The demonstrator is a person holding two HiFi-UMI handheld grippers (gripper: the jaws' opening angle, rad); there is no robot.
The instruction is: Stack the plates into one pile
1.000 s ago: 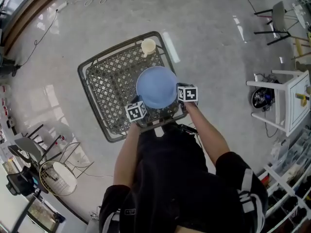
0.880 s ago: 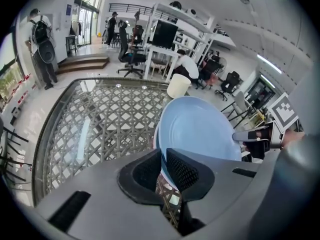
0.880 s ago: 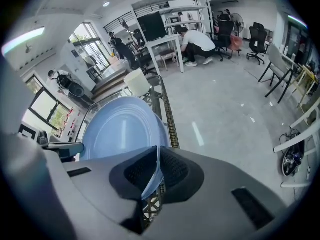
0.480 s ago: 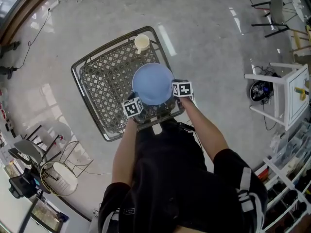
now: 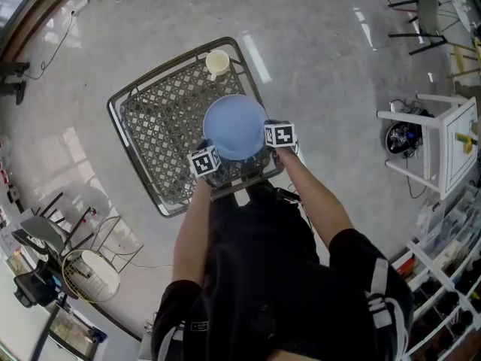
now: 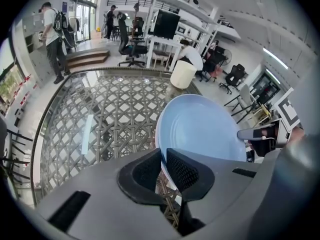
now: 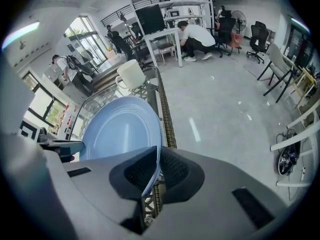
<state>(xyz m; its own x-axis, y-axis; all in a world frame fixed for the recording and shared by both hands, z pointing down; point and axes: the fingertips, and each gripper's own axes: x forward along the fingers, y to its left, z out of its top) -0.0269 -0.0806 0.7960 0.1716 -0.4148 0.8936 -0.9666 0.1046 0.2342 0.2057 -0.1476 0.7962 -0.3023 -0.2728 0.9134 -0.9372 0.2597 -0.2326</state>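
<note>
Two-handed hold, one item.

Clamping the left gripper [image 6: 162,158] on the left rim of the blue plate [image 6: 200,129], jaws standing only a sliver apart, ribbed pads [image 6: 186,170] pressing the thin edge from both faces. Clamping the right gripper [image 7: 157,156] likewise on the opposite rim, jaws nearly together with the edge pinched between them. Carrying nothing else in either claw.

Holding the plate spanning from one claw to the other and reaching forward of both, over the near side of the lattice table [image 5: 150,126]. Not telling from these views whether hanging just clear of the top or touching it. Finding no second plate beside or ahead of the claws; possibly one hiding under the blue one. Noting a cream mug [image 5: 217,63] well beyond the claws, at the table's far corner.

Handling, by judgement:
- Behaving as stiff, not flexing under a rim pinch.
- Looking smooth and glossy, so likely slipping if either pad relaxes.
- Seeming light if plastic, chipping or breaking if ceramic; not telling which.
- Taking hold best at the rim on opposite sides, as now, and keeping both claws level to avoid twisting it free.
</note>
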